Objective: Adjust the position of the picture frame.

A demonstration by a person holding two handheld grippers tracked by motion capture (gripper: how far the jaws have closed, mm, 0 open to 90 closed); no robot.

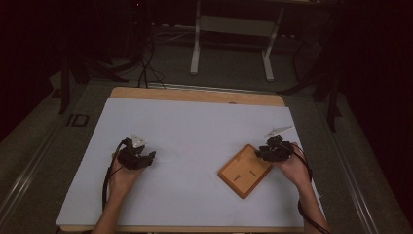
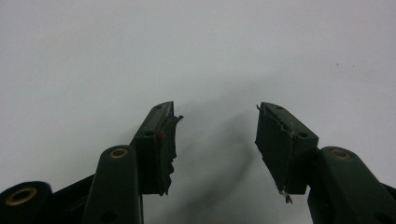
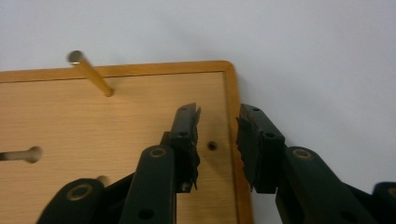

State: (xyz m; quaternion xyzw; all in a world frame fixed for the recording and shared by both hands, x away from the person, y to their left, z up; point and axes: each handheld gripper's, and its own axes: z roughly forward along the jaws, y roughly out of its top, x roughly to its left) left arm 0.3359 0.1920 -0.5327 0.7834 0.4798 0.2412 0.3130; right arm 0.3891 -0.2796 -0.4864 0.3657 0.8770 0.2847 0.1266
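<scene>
Right gripper (image 3: pixel 218 140) jaws astride wooden board (image 3: pixel 93 135) edge

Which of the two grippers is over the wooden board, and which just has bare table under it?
The right gripper is the one at the wooden board, its jaws straddling the board's edge near a corner. The left gripper hangs open over the bare white table.

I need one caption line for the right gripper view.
Open right gripper straddles the wooden board edge near an upright brass peg.
</scene>
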